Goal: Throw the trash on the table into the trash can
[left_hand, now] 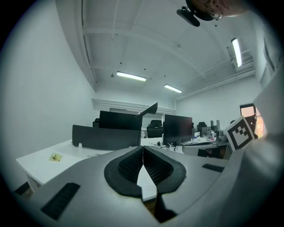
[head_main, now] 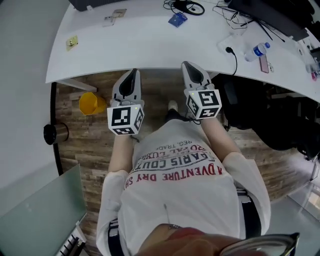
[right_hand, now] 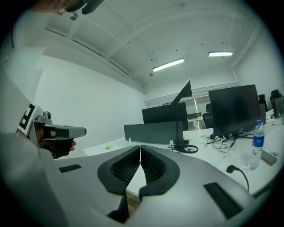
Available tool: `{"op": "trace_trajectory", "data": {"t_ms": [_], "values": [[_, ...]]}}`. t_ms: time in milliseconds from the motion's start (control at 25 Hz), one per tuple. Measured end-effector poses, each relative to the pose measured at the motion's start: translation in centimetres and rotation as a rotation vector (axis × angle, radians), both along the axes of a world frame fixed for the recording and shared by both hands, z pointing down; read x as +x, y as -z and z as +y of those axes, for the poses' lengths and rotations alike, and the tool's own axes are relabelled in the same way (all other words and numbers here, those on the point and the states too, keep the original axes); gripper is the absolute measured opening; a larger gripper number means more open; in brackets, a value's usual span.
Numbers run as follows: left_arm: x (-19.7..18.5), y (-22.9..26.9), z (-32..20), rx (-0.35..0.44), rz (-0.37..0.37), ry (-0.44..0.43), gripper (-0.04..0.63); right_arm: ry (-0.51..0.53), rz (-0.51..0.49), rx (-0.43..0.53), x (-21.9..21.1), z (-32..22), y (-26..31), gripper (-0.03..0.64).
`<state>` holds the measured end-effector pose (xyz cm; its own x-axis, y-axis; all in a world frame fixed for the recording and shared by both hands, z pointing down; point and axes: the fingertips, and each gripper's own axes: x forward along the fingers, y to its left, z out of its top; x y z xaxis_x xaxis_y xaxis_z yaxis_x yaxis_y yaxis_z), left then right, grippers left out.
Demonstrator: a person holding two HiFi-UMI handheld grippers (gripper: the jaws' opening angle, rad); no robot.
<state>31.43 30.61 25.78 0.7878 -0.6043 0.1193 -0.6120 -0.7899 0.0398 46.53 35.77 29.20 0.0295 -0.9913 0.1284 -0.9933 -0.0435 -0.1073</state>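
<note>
In the head view a small yellowish scrap (head_main: 72, 42) lies near the left end of the white table (head_main: 150, 50), and pale paper scraps (head_main: 114, 16) lie further back. A yellow trash can (head_main: 91, 103) stands on the wooden floor under the table's left part. My left gripper (head_main: 134, 72) and right gripper (head_main: 187, 64) are held side by side at the table's near edge, both shut with nothing between the pads. The left gripper view shows its pads (left_hand: 133, 165) meeting and the yellowish scrap (left_hand: 56, 157) at the left. The right gripper view shows the same scrap (right_hand: 108, 147) far off.
A blue card (head_main: 177, 19), coiled cables (head_main: 189, 7) and a water bottle (head_main: 257, 50) lie on the table's right half. Monitors (right_hand: 233, 106) and a grey divider (left_hand: 106, 137) stand at the back. A dark cylinder (head_main: 55, 133) stands on the floor at left. Dark chairs (head_main: 280, 115) sit right.
</note>
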Motion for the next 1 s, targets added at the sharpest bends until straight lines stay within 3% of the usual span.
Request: {"op": "trace_trajectory", "data": {"t_ms": [200,360,880,920,960,1000], "values": [[7.7,-0.2,-7.5,-0.016,-0.007,0.004,0.025,0.012,-0.007,-0.025,7.7,-7.3,-0.5,0.026],[11.6,-2.0,-11.8,-0.070,-0.035,0.006,0.025,0.002,-0.036,-0.108,12.3,-11.6,-3.1,0.026],[20.2,-9.2,-24.5,-0.202,-0.139,-0.092,0.026,-0.053,-0.120,-0.355,20.4,-23.3,-12.3,0.028],[20.8,-9.7,-25.6,-0.208,-0.146,-0.098,0.025,-0.058,-0.122,-0.369,20.9,-24.4,-13.0,0.034],[21.3,-10.1,-26.7,-0.214,-0.151,-0.102,0.025,-0.061,-0.124,-0.385,21.5,-25.4,-13.7,0.081],[21.8,-10.6,-27.6,-0.221,-0.156,-0.105,0.025,-0.063,-0.130,-0.404,22.1,-26.4,-14.5,0.170]]}}
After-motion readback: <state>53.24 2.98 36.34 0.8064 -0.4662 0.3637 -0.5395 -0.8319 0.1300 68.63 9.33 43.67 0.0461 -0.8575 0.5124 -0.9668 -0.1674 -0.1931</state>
